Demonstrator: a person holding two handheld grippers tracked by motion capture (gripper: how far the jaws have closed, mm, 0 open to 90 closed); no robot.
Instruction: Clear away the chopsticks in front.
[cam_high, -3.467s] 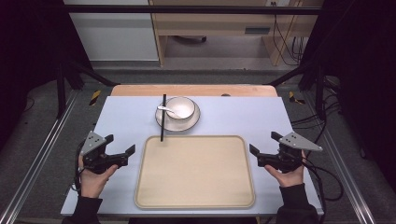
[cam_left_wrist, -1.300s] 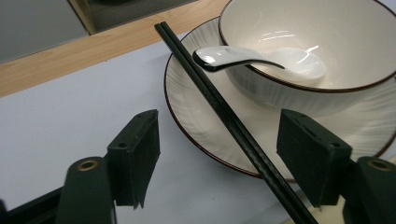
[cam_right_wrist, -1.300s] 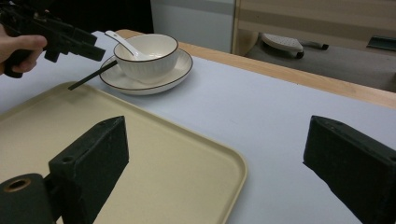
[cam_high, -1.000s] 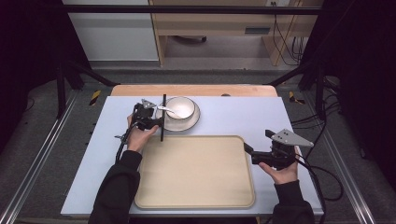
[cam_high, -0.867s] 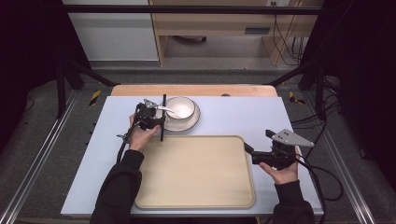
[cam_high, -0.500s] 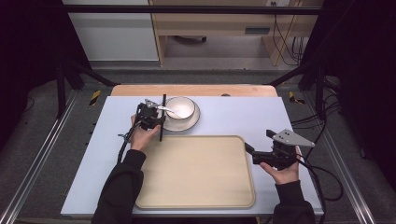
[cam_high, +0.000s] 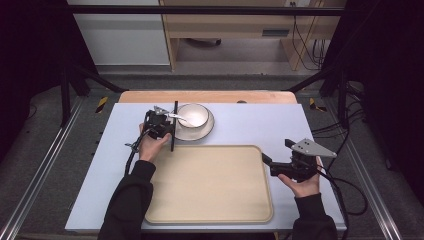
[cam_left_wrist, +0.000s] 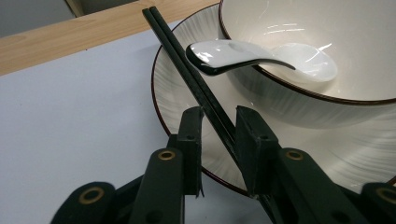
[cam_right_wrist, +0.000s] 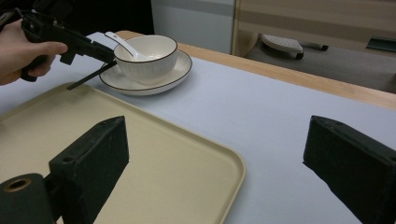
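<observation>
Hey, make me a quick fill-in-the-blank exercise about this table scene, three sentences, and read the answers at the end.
1. The white spoon rests with its scoop end inside the ____.
2. The bowl stands on a ____.
3. The pair of black chopsticks runs between the jaws of the ____ gripper, which have just been closing.

Missing words: bowl; plate; left
</observation>
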